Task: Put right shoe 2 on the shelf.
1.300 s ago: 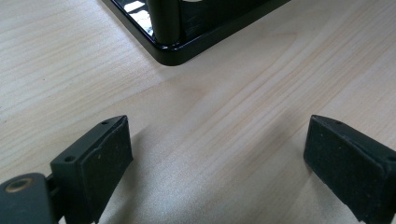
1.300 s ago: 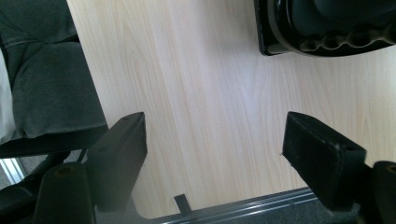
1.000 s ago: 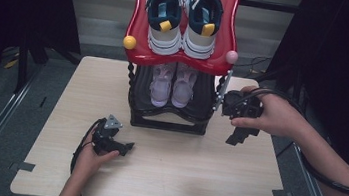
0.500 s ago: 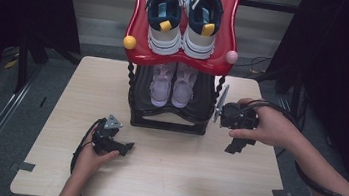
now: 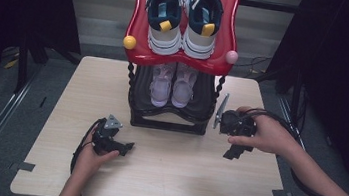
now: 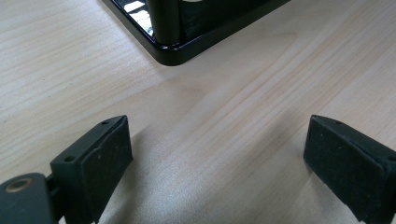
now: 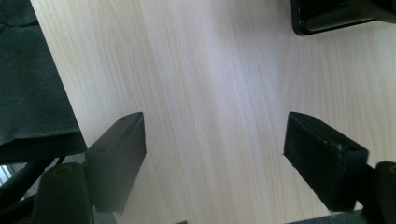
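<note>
Shoe rack, two-tier, stands at the far-middle of the table, directly btwn the two grippers and nearest to both. Looks like rigid moulded plastic: black lower tray w/ glossy rim, red upper tray on twisted black posts. Prob light but top-heavy w/ shoes loaded, so could tip if pulled high; glossy rim likely slippery. Best hold, I'd judge: black base edge or a post, low down, one gripper per side. Shoes are soft, light, easy to squash; heel collar is the obvious grab pt. Count: 1 rack, 2 tiers, 2 pairs = 4 shoes: white/navy sneakers w/ yellow tabs up top, pale pink sneakers below; 2 ball knobs on red tray, yellow and pink. Left gripper low on table just front-left of rack, jaws spread wide, nothing in them. Right gripper just off rack's right side, jaws apart too, bare tabletop between them.
</note>
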### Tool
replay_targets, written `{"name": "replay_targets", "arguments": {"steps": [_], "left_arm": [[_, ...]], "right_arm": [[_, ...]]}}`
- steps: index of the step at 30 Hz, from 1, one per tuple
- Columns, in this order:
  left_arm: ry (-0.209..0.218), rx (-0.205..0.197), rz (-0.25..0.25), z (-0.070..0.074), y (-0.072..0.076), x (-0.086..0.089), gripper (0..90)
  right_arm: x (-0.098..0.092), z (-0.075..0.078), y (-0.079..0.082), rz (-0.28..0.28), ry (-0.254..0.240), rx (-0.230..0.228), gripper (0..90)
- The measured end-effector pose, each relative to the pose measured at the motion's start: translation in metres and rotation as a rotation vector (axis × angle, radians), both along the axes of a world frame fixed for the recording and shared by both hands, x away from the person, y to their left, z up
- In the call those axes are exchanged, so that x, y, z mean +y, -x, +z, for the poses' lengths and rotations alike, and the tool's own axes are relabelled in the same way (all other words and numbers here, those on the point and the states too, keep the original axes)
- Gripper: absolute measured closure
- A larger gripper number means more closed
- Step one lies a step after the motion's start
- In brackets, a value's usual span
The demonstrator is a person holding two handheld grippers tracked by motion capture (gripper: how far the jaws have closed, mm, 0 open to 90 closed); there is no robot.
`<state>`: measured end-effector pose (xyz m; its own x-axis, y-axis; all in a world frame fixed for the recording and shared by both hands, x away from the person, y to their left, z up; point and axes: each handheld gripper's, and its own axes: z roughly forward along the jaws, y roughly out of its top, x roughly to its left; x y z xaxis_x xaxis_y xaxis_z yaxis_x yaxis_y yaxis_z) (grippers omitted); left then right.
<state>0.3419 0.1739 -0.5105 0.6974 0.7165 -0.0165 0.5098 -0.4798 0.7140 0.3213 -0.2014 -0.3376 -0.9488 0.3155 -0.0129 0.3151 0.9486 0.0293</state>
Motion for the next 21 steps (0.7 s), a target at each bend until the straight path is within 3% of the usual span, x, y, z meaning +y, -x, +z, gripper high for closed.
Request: {"name": "replay_targets", "arguments": {"steps": [9, 15, 21], "left_arm": [[0.000, 0.000, 0.000, 0.000, 0.000, 0.000, 7.2], [0.004, 0.003, 0.002, 0.000, 0.000, 0.000, 7.2], [-0.009, 0.001, -0.007, 0.000, 0.000, 0.001, 7.2]], "right_arm": [[-0.001, -0.025, 0.001, 0.023, -0.008, 0.014, 19.4], [-0.002, -0.037, 0.003, 0.005, 0.004, 0.033, 19.1], [-0.003, -0.049, 0.003, 0.008, -0.016, 0.032, 18.8]]}}
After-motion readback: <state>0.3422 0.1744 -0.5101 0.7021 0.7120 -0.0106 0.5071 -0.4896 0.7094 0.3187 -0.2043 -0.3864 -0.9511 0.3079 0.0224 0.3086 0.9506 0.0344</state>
